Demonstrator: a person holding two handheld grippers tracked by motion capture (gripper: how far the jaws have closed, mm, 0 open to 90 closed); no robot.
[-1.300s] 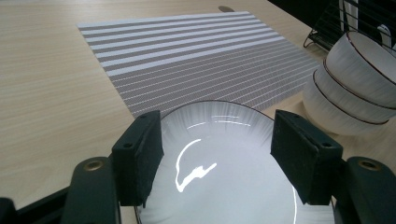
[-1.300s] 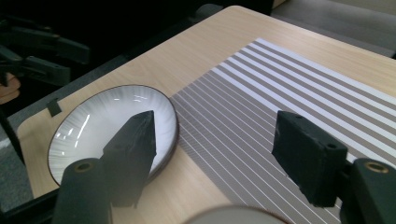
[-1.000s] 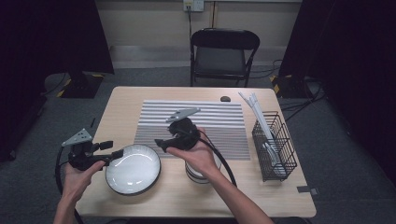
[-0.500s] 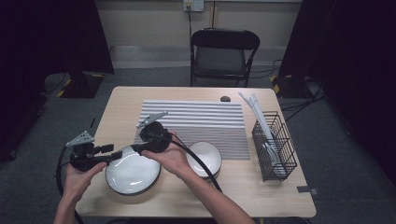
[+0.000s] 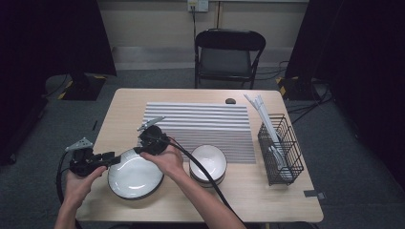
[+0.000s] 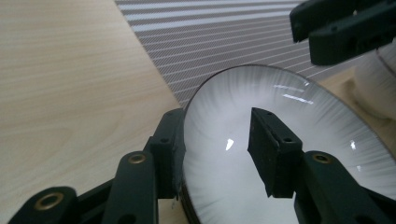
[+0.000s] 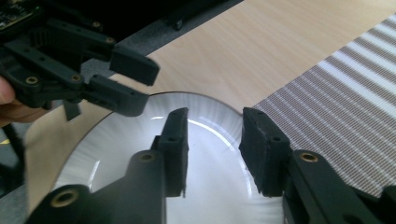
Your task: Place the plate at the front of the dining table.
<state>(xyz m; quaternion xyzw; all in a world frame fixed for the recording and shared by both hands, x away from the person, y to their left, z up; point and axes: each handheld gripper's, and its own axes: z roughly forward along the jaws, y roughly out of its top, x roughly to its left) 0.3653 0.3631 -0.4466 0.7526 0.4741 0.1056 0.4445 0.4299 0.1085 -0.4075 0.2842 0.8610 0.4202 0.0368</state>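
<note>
A white plate with a dark rim (image 5: 135, 175) lies on the table near the front left. My left gripper (image 5: 116, 158) is at its left edge. In the left gripper view the plate's rim (image 6: 196, 93) runs between the jaws: one pad rests by the outside, the other hangs over the inside, apart from it. My right gripper (image 5: 141, 149) hovers over the plate's far edge, and the plate (image 7: 210, 186) lies under its jaws with nothing gripped. Both pairs of jaws have just been closing and still stand open.
A stack of white bowls (image 5: 208, 163) sits right of the plate. Behind lies a striped mat (image 5: 198, 121). A black wire basket (image 5: 281, 150) with white utensils stands at the right. A small dark object (image 5: 230, 100) lies near the far edge, and a folding chair (image 5: 229, 52) stands beyond.
My right gripper has swung left from above the bowls to the plate's far edge, baring the bowls. My left gripper has sunk to the plate's rim. Both pairs of jaws have narrowed.
</note>
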